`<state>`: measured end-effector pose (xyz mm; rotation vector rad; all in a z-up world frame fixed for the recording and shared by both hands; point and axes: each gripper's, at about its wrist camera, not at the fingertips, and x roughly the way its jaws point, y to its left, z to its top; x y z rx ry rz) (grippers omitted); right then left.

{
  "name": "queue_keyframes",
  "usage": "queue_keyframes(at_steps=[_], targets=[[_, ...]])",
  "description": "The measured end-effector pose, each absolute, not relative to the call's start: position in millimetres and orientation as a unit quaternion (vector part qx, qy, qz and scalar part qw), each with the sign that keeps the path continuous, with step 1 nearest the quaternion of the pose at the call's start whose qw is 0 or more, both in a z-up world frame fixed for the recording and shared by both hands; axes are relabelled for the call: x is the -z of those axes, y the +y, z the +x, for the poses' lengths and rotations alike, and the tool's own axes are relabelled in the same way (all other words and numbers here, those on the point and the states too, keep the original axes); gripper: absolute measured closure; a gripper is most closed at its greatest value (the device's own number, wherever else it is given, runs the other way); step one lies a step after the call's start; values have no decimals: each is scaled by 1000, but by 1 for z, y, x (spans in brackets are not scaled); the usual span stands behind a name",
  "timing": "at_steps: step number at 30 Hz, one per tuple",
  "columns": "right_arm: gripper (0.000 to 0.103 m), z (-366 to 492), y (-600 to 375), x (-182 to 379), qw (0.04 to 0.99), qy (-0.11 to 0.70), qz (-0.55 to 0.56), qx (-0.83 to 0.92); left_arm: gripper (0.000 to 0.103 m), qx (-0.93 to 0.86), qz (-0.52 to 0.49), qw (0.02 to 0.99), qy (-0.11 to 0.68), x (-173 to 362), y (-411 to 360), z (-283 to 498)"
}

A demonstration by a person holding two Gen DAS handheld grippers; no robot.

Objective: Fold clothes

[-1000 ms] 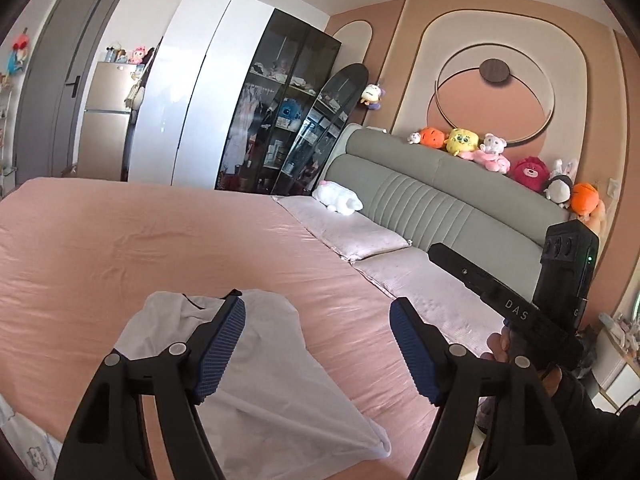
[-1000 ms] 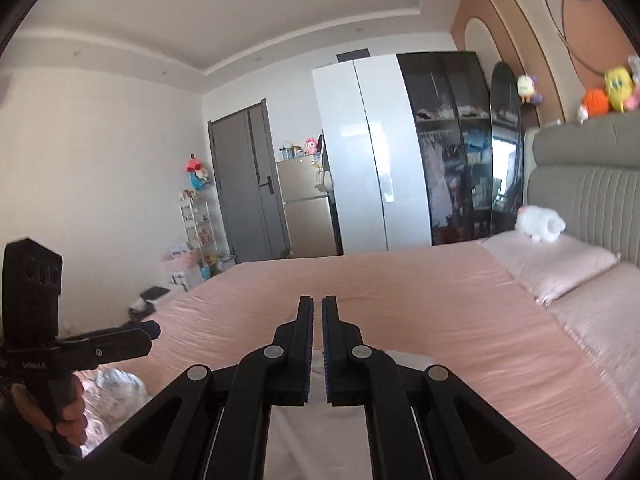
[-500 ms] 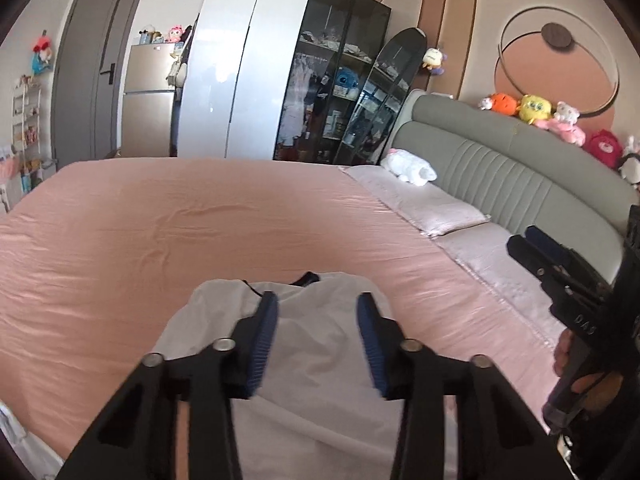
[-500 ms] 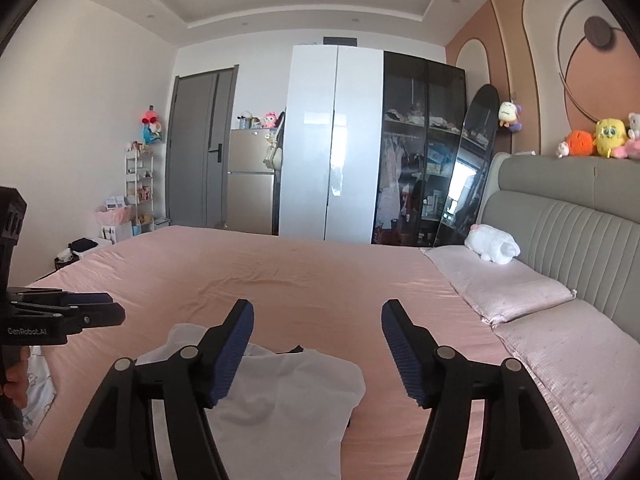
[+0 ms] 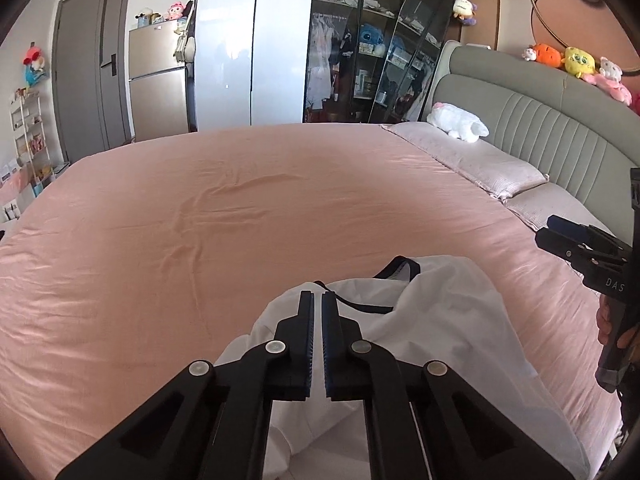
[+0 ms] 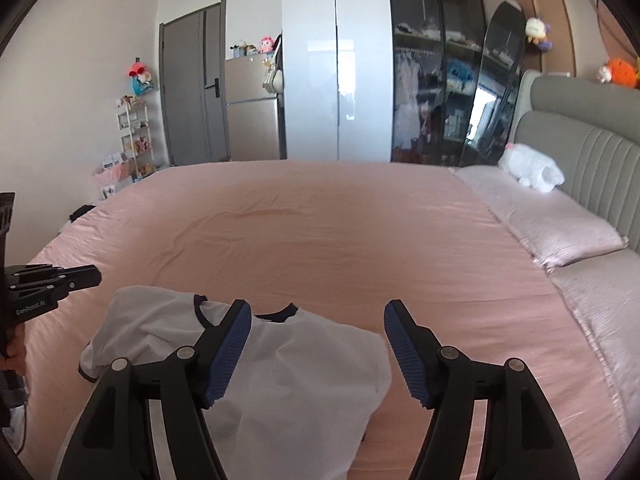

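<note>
A white T-shirt with dark trim [image 5: 440,328] lies rumpled on the pink bed sheet [image 5: 240,220] near the front edge; it also shows in the right wrist view [image 6: 304,360]. My left gripper [image 5: 316,300] is shut with nothing between its pads, hovering above the shirt's collar area. My right gripper [image 6: 318,320] is open and empty above the shirt's right part. Each gripper shows at the edge of the other's view: the right one [image 5: 576,248], the left one [image 6: 60,278].
Two pink pillows [image 5: 472,160] and a white plush toy [image 5: 456,122] lie by the grey headboard [image 5: 560,120] on the right. A wardrobe [image 5: 248,48], fridge [image 5: 158,80] and door stand beyond the bed's far edge.
My left gripper has closed from wide open to shut over the shirt. My right gripper has opened from shut to wide open. Both now point lower at the bed.
</note>
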<state>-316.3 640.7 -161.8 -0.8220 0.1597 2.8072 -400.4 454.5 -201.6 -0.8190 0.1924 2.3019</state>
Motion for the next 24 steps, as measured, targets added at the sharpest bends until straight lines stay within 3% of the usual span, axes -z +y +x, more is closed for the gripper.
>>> queue_keyframes(at_steps=[5, 16, 20, 22, 24], targets=[[34, -361, 659, 193, 67, 76, -348, -932, 100, -848, -363, 377, 91, 212, 476, -427], [34, -421, 658, 224, 43, 35, -421, -905, 96, -787, -477, 368, 134, 245, 509, -464], [34, -432, 659, 230, 39, 21, -441, -897, 89, -771, -510, 361, 122, 257, 509, -470], [34, -438, 660, 233, 32, 25, -454, -890, 72, -770, -516, 356, 118, 259, 509, -471], [34, -442, 661, 240, 34, 28, -467, -883, 21, -772, -517, 354, 109, 259, 509, -471]])
